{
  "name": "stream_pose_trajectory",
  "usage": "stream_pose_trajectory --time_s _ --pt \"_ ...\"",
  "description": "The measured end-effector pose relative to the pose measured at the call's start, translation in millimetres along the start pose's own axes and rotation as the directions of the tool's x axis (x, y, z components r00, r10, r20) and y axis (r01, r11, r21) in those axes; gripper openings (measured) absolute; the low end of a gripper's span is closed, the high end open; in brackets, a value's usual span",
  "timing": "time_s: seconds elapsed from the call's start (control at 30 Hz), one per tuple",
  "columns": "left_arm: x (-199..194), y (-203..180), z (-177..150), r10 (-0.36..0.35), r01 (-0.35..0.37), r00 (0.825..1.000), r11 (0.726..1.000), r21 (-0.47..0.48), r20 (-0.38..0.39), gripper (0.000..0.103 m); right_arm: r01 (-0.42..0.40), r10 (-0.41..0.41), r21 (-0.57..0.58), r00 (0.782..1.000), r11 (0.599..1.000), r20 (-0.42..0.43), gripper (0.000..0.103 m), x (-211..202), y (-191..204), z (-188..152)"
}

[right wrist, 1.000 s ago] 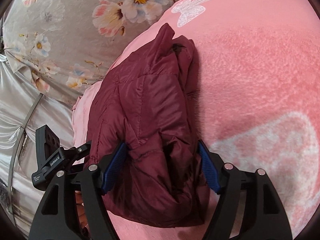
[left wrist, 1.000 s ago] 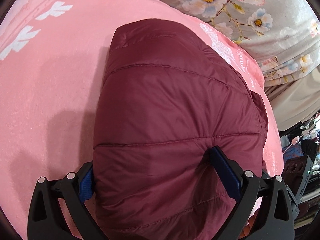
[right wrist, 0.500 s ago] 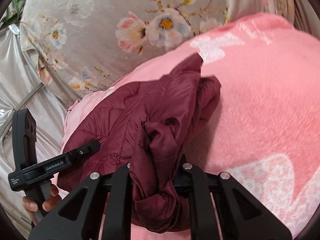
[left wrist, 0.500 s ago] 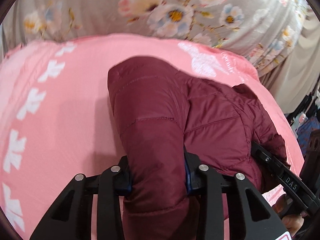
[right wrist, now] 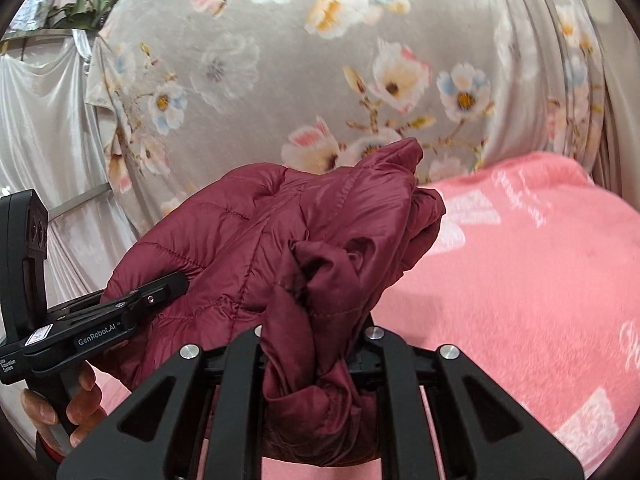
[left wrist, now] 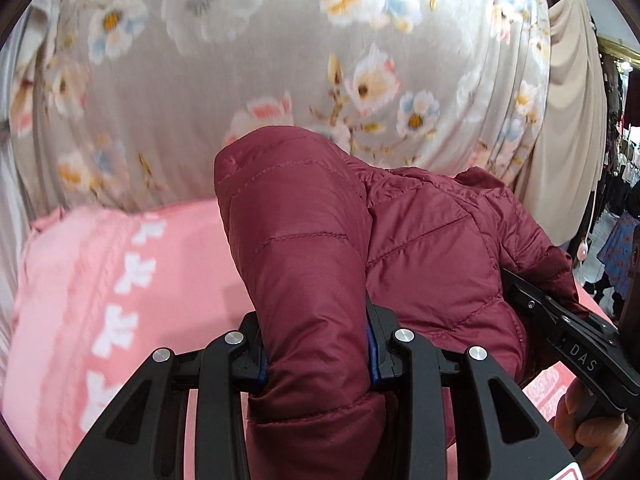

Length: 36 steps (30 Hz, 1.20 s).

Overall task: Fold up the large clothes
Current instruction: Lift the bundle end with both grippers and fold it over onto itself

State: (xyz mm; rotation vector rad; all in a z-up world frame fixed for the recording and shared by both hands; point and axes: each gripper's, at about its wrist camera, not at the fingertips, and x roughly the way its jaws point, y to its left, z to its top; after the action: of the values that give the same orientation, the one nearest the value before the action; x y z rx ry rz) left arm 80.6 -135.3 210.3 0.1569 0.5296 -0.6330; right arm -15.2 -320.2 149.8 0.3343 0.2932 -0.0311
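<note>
My left claw and right claw each clamp a bunched end of the maroon puffer jacket. Its length runs sideways between them, above the pink blanket.

Pink fleece blanket with white leaf motifs, covering the bed.

**Your rig: two matte black grippers**

Your left gripper showed angular black linkage arms with triangular cut-outs, round silver screw heads at each pivot, and blue pads lining the inner faces of its fingers. Your right gripper was built the same way, all black with four silver screws across the top. From the right wrist camera, the left unit's side carried white "GenRobot.AI" lettering and a small white sticker; from the left wrist camera, the right unit's arm read "DAS". A red cuff peeked out below your left hand.
</note>
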Motion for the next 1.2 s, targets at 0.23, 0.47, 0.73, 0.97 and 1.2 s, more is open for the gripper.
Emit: stream_pose_trajectory --time_s 0.23,0.47,0.73,0.97,1.2 --pt "-26.8 31.4 29.4 0.044 -0.046 0.992 0.999 0.014 0.116 0.031 -0.031 0.038 -0.095 0.996 0.995 0.081 0.011 12.7 44.8 36.2" --pt "-35.4 76.1 51.1 0.053 -0.059 0.974 0.998 0.020 0.219 0.031 -0.061 0.085 -0.174 0.987 0.983 0.139 0.011 40.5 85.1 60.5" --pt "-0.2 133.4 50.4 0.071 -0.086 0.957 0.995 0.040 0.281 0.031 -0.093 0.124 -0.221 0.984 0.971 0.131 0.012 106.2 107.0 62.2" --pt "70.3 189.9 25.0 0.064 -0.065 0.970 0.998 -0.001 0.234 0.031 -0.123 0.140 -0.224 0.988 0.967 0.060 0.012 193.1 100.1 34.0" --pt "139.1 223.8 -7.2 0.094 -0.093 0.982 0.996 -0.013 0.166 0.031 -0.136 0.137 -0.209 0.991 0.968 -0.007 0.012 267.9 90.2 -4.0"
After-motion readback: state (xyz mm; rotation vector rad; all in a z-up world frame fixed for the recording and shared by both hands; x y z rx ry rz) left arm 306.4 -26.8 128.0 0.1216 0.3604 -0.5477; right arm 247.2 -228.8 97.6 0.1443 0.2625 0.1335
